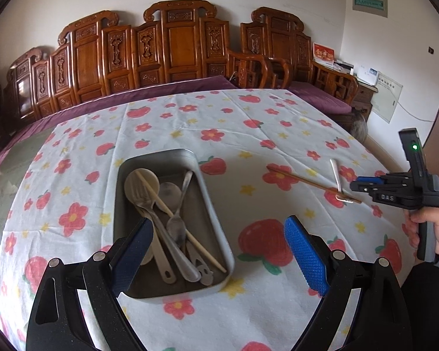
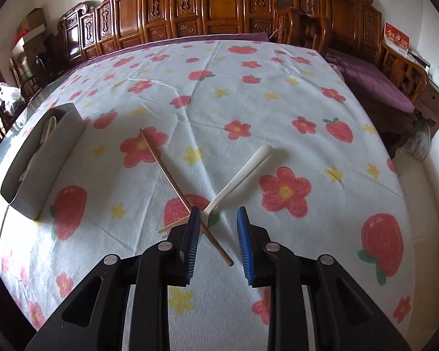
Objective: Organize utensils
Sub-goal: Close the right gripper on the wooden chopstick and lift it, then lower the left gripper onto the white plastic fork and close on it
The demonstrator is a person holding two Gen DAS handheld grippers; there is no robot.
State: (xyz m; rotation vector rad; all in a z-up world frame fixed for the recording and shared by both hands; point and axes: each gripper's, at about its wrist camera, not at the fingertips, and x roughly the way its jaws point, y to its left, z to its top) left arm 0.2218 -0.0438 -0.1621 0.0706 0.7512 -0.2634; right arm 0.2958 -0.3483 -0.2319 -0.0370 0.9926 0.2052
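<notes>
A metal tray [image 1: 161,152] holds several spoons, a fork [image 1: 145,201] and a pale chopstick [image 1: 190,234]. My left gripper [image 1: 218,224] hovers over the tray's near right corner, open wide and empty. To the right on the cloth, a brown chopstick [image 1: 301,180] crosses a white spoon [image 1: 335,172]. In the right wrist view the same chopstick [image 2: 166,172] and spoon [image 2: 243,172] cross just ahead of my right gripper [image 2: 218,210]. Its jaws stand open around the crossing and the blue pads [image 2: 244,234] press on neither. The tray [image 2: 29,181] lies at far left there.
A white tablecloth [image 1: 248,122] printed with red flowers and strawberries covers the table. Carved wooden benches [image 1: 172,46] with purple cushions run behind it and along the right side. A hand [image 1: 436,228] holds the right gripper's handle at the table's right edge.
</notes>
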